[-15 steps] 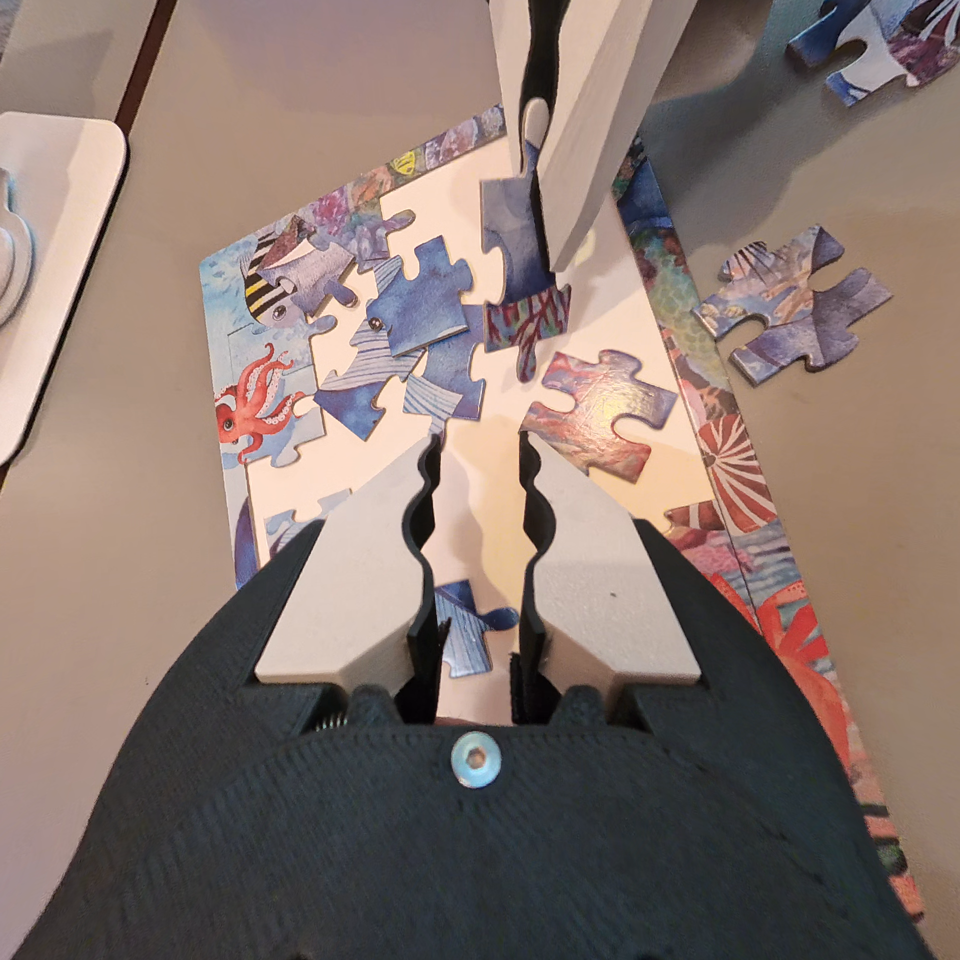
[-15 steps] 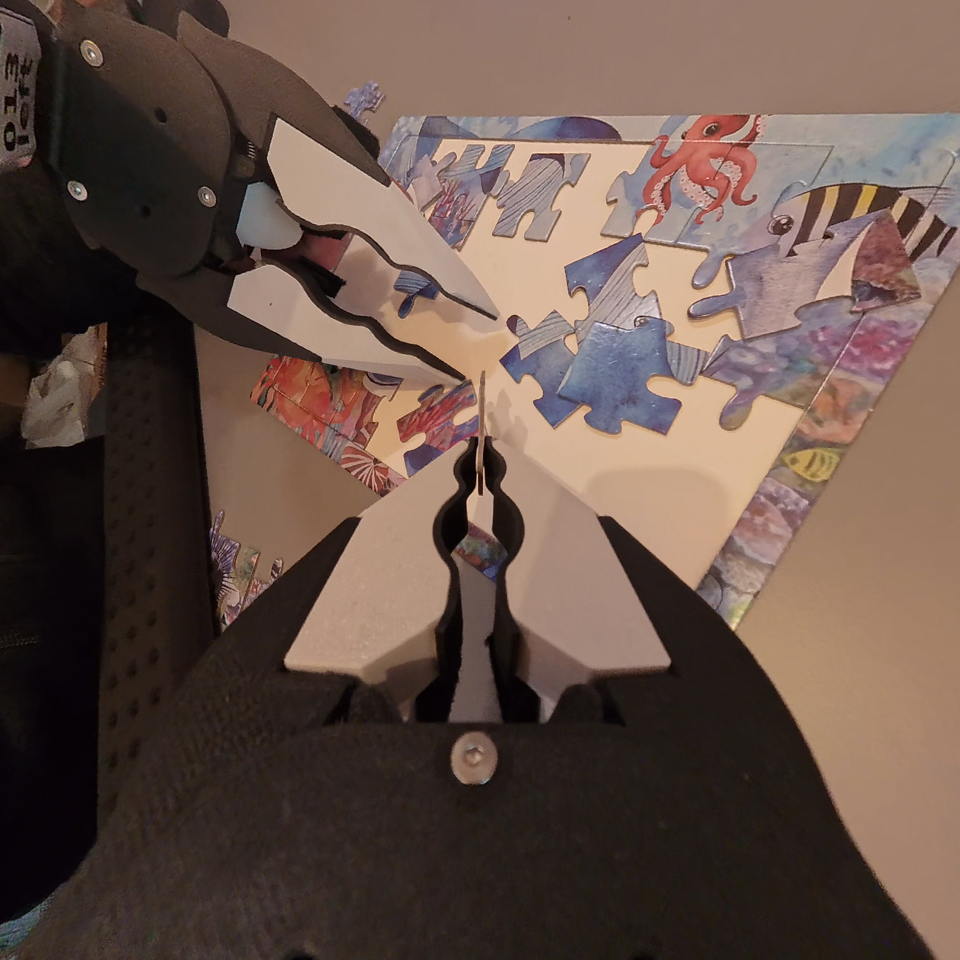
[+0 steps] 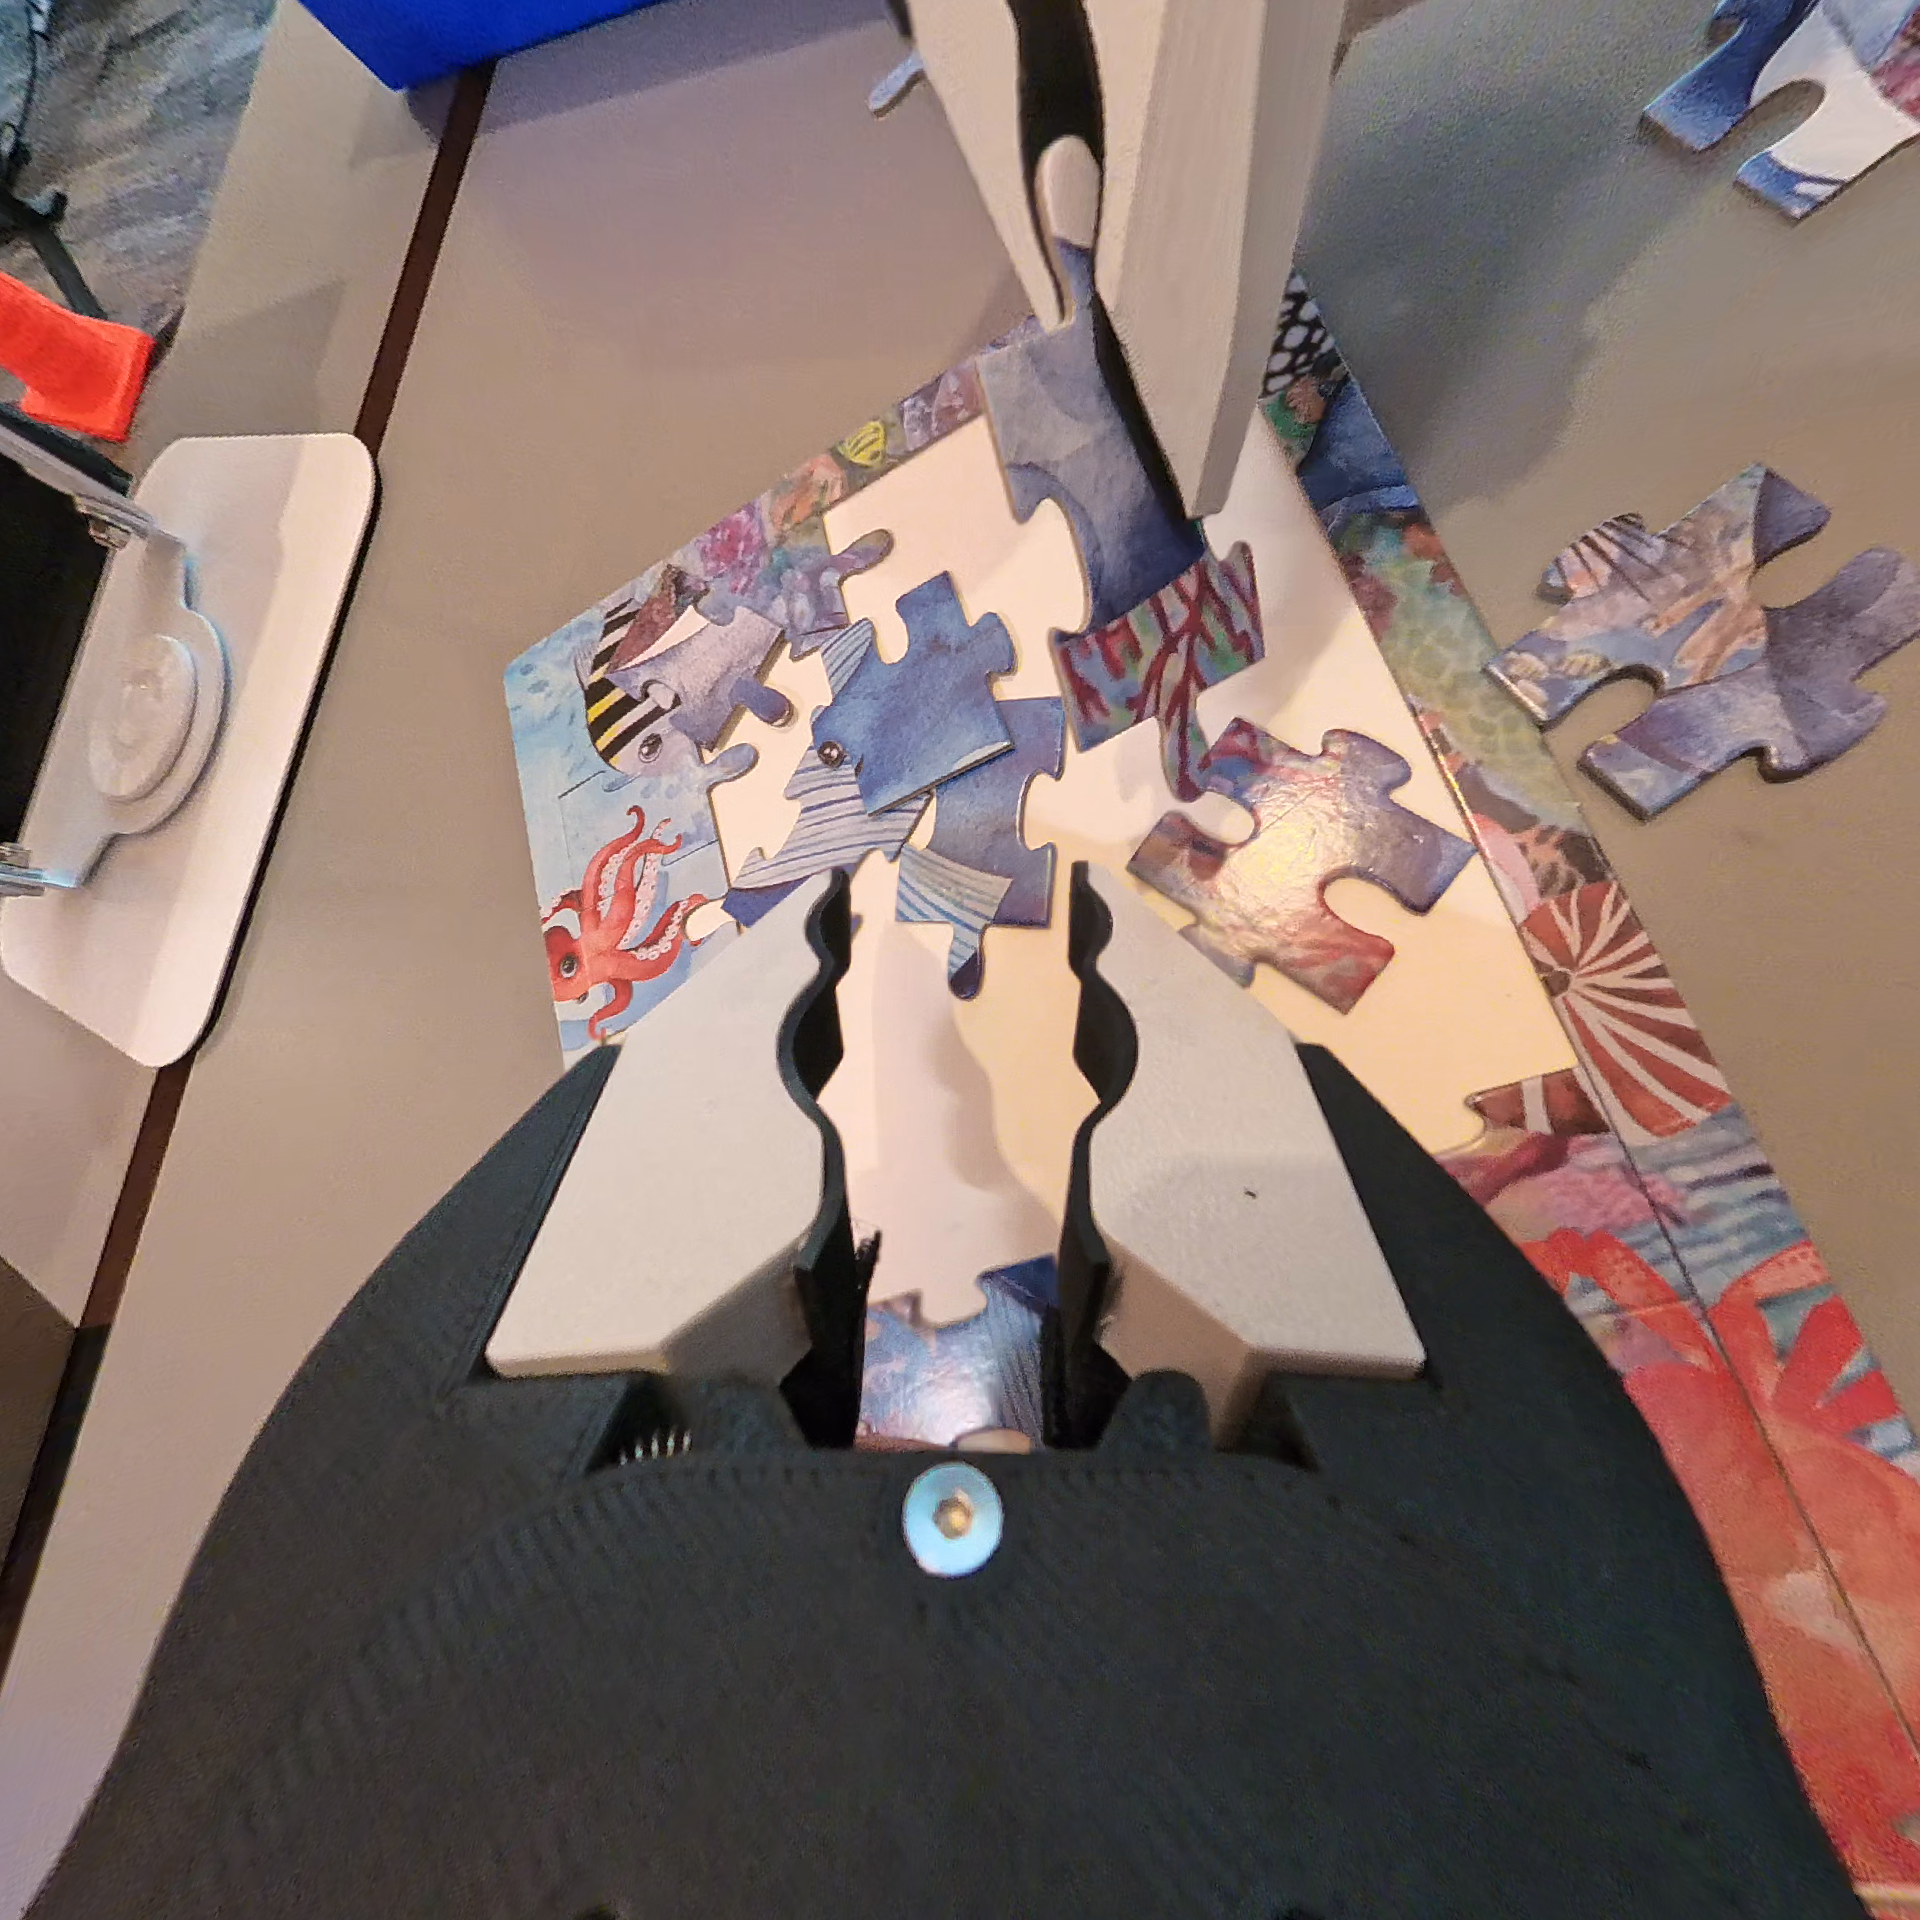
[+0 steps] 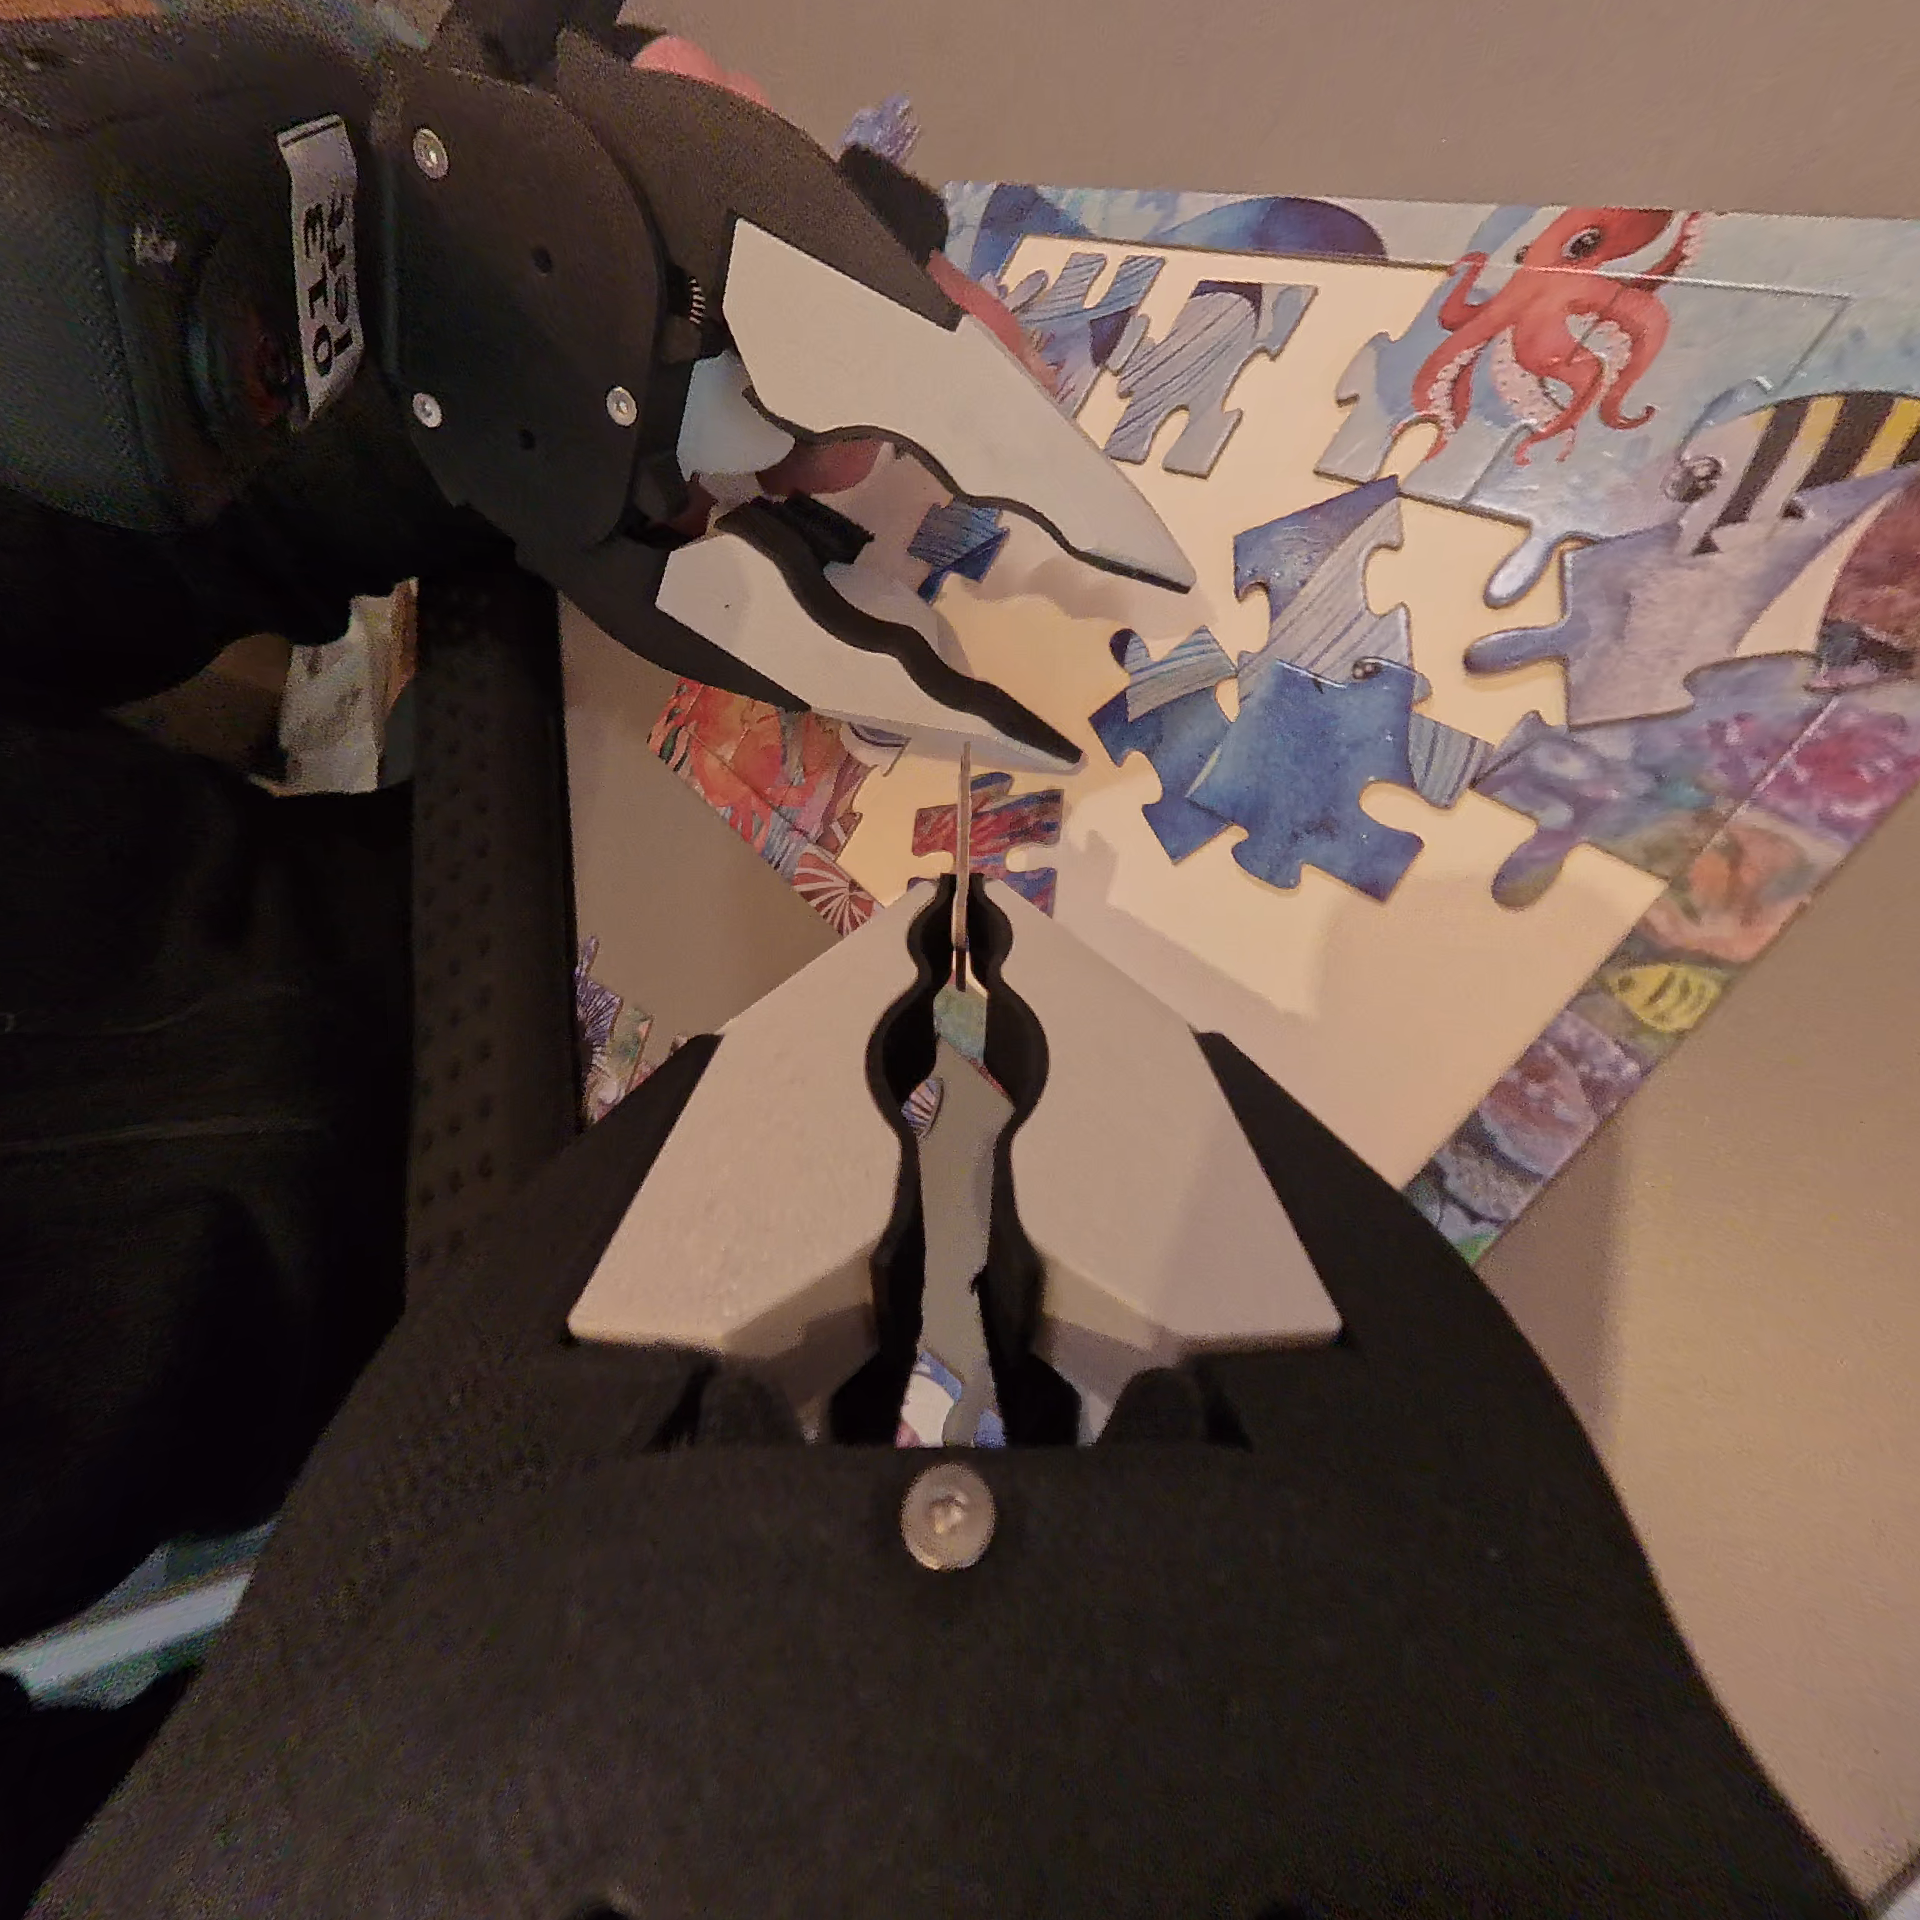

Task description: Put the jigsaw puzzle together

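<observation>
The puzzle board (image 3: 1621,966) lies on the table, with its frame and fish corner assembled and its cream middle (image 4: 1558,1039) bare. My right gripper (image 4: 956,894) is shut on a blue piece with red coral (image 3: 1101,488). It holds the piece upright over the board, and in the right wrist view the piece shows edge-on (image 4: 964,821). My left gripper (image 3: 961,894) is open and empty, just in front of overlapping loose blue pieces (image 3: 914,717). It also shows in the right wrist view (image 4: 1127,665). A shiny purple piece (image 3: 1299,852) lies loose on the board.
A purple piece (image 3: 1704,665) lies on the table right of the board, and another loose piece (image 3: 1787,104) lies at the far right. A blue piece (image 3: 956,1351) lies under my left gripper. A white plate-like mount (image 3: 187,727) sits at the left by the table seam (image 3: 405,291). Tip to tip, the grippers are about 7 cm apart.
My left gripper has opened a little wider and shifted along the board toward the blue pieces. My right gripper still holds its piece upright in about the same place.
</observation>
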Motion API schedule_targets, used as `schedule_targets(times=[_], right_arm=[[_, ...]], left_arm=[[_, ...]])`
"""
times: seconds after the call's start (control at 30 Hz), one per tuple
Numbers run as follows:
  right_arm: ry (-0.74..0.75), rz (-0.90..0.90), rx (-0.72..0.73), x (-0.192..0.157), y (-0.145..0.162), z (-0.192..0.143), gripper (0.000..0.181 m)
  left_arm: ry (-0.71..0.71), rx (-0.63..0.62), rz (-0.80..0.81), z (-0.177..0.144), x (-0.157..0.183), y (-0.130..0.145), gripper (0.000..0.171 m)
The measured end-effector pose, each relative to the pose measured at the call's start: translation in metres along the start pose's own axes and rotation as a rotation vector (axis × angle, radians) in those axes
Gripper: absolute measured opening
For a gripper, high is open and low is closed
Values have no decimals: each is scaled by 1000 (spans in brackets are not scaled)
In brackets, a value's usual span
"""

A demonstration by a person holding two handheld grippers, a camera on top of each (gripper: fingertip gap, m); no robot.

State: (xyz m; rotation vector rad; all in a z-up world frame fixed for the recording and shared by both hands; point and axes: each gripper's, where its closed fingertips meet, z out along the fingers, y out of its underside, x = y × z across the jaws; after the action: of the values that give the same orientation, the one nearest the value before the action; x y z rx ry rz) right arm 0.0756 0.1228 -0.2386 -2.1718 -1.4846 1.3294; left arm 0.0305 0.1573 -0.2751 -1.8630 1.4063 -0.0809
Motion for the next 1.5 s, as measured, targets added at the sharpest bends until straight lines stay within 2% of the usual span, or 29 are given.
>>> schedule_targets(times=[0.13, 0.23, 0.4, 0.6, 1.03, 1.4, 1.5], right_arm=[[-87, -11, -135, 0, -6, 3, 0], [-90, -11, -268, 11, 4, 10, 0], [-125, -3, -358, 16, 13, 19, 0], [-119, 18, -354, 21, 12, 20, 2], [-56, 40, -366, 29, 8, 29, 10], [15, 41, -374, 33, 5, 27, 32], [27, 48, -366, 34, 3, 24, 33]], left_arm=[[21, 40, -34, -7, -4, -3, 39], [30, 44, -39, -6, -3, -3, 39], [83, 73, -55, -4, 4, -4, 39], [109, 93, -71, -2, 7, -7, 35], [109, 39, -28, 0, 10, 4, 35], [91, 32, -48, -8, -4, 9, 37], [96, 29, -45, -10, -3, 8, 37]])
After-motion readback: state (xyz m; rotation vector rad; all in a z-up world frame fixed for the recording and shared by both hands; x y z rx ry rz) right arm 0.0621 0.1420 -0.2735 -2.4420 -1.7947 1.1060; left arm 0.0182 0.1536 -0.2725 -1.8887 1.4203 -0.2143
